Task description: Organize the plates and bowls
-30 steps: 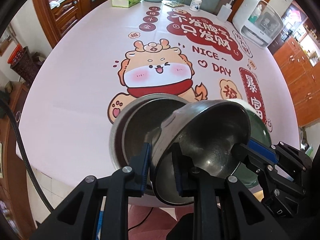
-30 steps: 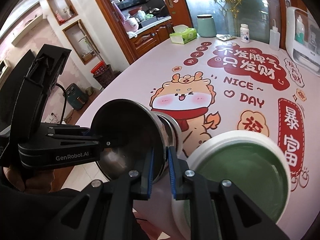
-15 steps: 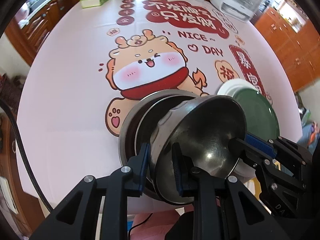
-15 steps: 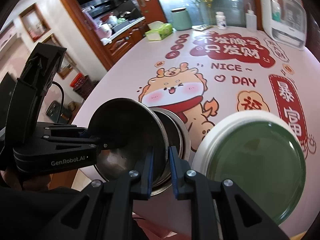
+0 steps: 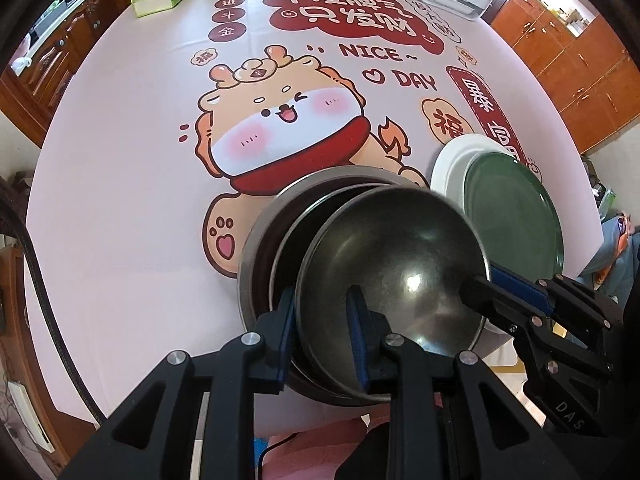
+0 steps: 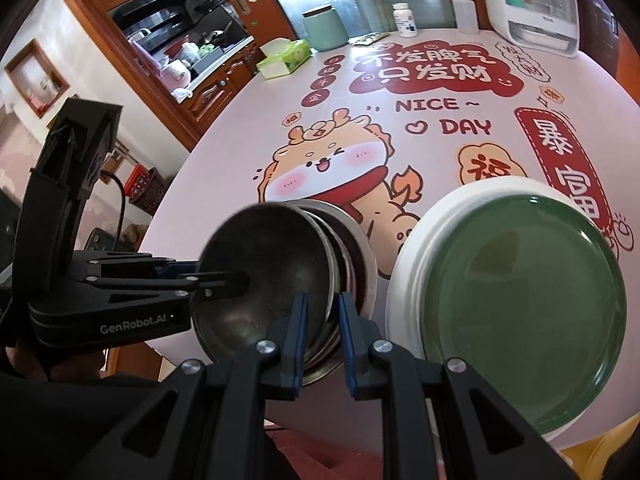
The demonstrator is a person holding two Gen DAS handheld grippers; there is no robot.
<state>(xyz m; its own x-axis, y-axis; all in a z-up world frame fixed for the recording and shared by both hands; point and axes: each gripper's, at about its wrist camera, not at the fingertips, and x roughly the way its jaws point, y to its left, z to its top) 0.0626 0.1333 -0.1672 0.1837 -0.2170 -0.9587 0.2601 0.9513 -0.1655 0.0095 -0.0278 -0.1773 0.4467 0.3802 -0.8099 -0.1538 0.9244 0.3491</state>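
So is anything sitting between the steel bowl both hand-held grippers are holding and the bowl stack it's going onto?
Nothing visible does. The steel bowl, pinched at its rim by the left hand-held gripper and right hand-held gripper, is tilted partly into the bowl stack. The green plate sits off to one side.

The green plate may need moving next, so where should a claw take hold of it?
Pinch the green plate by its low upturned rim at the near edge, coming in from the table's near side. It lies flat on the white plate, so probably only the rim offers a hold.
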